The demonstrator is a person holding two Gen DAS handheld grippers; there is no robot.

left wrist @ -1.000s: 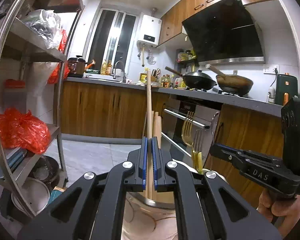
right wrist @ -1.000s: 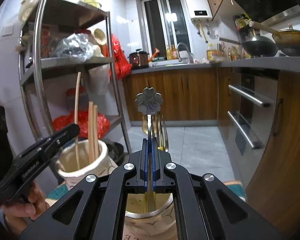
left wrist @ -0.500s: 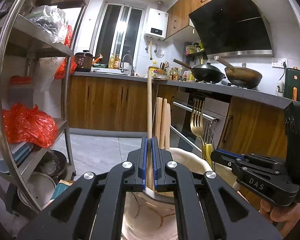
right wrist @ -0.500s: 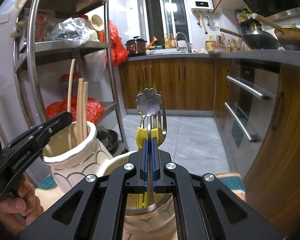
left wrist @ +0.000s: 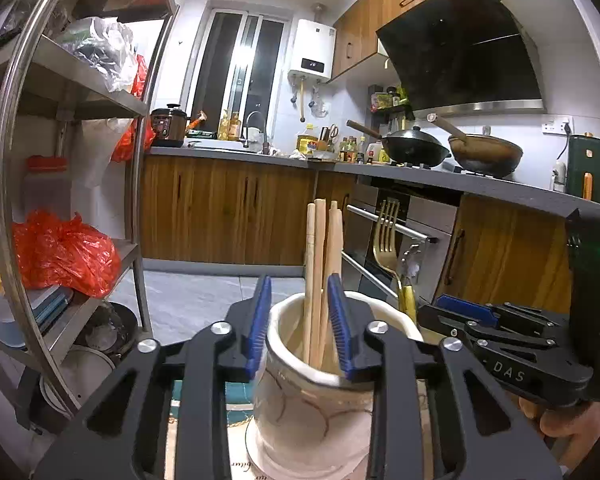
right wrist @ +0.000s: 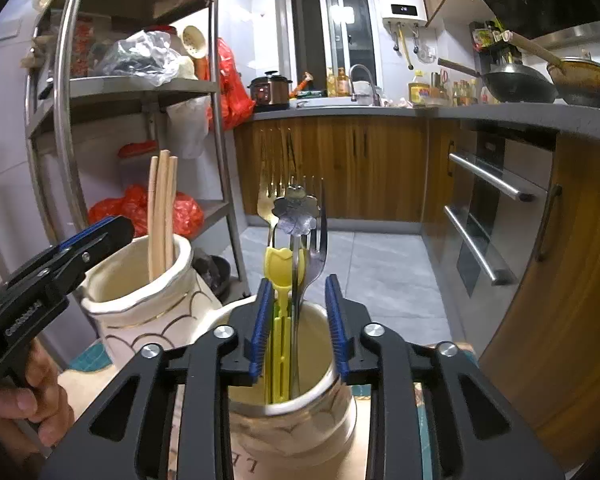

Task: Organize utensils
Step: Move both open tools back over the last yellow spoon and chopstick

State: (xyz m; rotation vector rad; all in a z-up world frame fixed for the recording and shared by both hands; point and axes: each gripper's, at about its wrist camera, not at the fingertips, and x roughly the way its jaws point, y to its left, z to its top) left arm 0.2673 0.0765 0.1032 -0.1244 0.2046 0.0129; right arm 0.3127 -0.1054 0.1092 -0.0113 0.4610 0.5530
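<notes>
Left wrist view: three chopsticks point(left wrist: 320, 276) stand in the cream jar point(left wrist: 312, 408) at lower centre, between the pads of the left gripper point(left wrist: 299, 320), whose jaws are opening; no pad presses on them. Right wrist view: flower-topped spoon point(right wrist: 296, 216), forks point(right wrist: 314, 232) and a yellow utensil point(right wrist: 280, 280) stand in the second jar point(right wrist: 296, 412), lower centre, inside the right gripper point(right wrist: 298, 322), jaws likewise opening, nothing pinched. The jars sit just beside each other on a mat point(left wrist: 236, 396); the chopstick jar shows at left in the right view point(right wrist: 140, 316). A hand point(right wrist: 24, 408) grips the left tool's handle at the lower left edge. Step, as I read it: release after dropping each piece into its jar. Next move calls for lifting both grippers straight up, clear of the stems, without nudging the jars. Against a second ago: both jaws were clamped then, left on a chopstick held high, right on the spoon; both pieces now sit lower, in the jars.
</notes>
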